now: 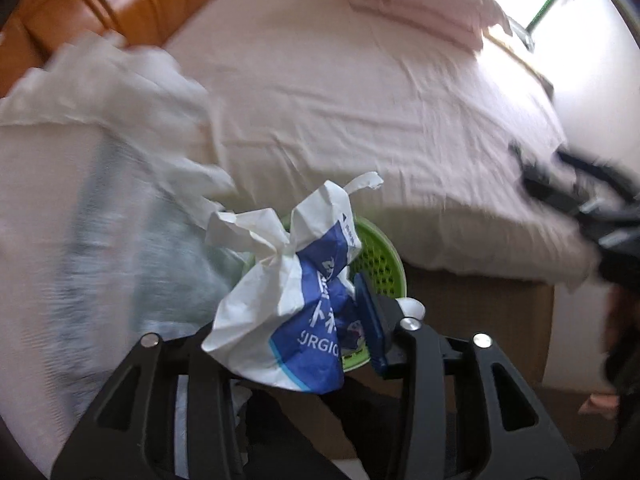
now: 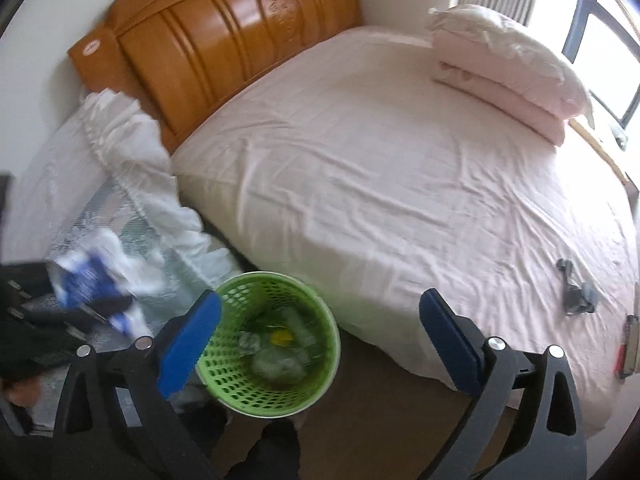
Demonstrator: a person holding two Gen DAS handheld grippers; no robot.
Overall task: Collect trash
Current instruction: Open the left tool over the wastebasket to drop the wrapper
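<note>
My left gripper (image 1: pixel 320 320) is shut on a crumpled white and blue plastic bag (image 1: pixel 288 292) and holds it above the green mesh trash basket (image 1: pixel 380 256) beside the bed. In the right wrist view the bag (image 2: pixel 96 280) shows blurred at the left, held left of the basket (image 2: pixel 276 344), which contains several pieces of trash. My right gripper (image 2: pixel 320 332) is open and empty, with its fingers either side of the basket. A small dark scrap (image 2: pixel 576 288) lies on the bed near its right edge.
The bed with a pale pink sheet (image 2: pixel 380 168) fills the middle, with a wooden headboard (image 2: pixel 224 40) and folded pink bedding (image 2: pixel 512 76) at the far corner. White lace cloth (image 2: pixel 132 160) covers furniture left of the bed. A red-and-white object (image 2: pixel 628 348) lies at the bed's right edge.
</note>
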